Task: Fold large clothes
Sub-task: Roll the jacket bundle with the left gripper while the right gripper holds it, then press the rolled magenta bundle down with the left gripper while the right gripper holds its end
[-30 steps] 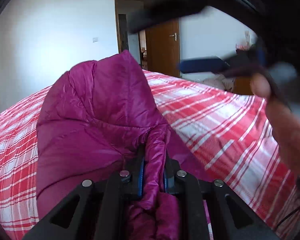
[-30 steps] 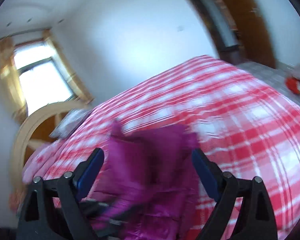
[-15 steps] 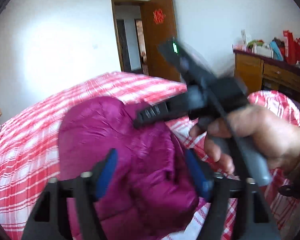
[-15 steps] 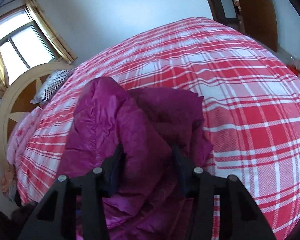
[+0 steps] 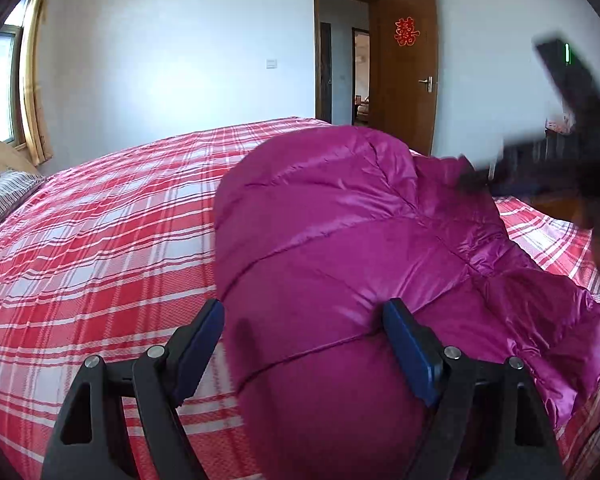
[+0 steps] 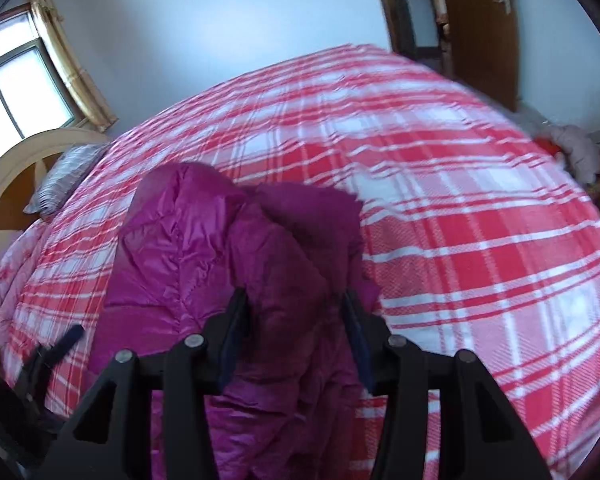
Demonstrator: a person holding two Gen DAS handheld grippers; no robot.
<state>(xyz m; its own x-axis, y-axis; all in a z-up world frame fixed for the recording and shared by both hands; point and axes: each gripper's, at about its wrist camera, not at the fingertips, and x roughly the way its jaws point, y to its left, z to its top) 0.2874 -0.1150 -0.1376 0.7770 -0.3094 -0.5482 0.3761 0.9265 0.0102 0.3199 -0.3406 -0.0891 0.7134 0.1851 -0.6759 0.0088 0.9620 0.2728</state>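
Plaid bed (image 5: 100, 240) lies bare around the bunched jacket (image 5: 340, 248)

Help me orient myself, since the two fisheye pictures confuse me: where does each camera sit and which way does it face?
Left wrist: on the left gripper, facing across the bed toward the open door; its spread fingers show, plus the blurred right gripper.
Right wrist: on the right gripper, facing the headboard and window; its fingers clamp the jacket.
Shared: the magenta down jacket, plaid bed, striped pillow.
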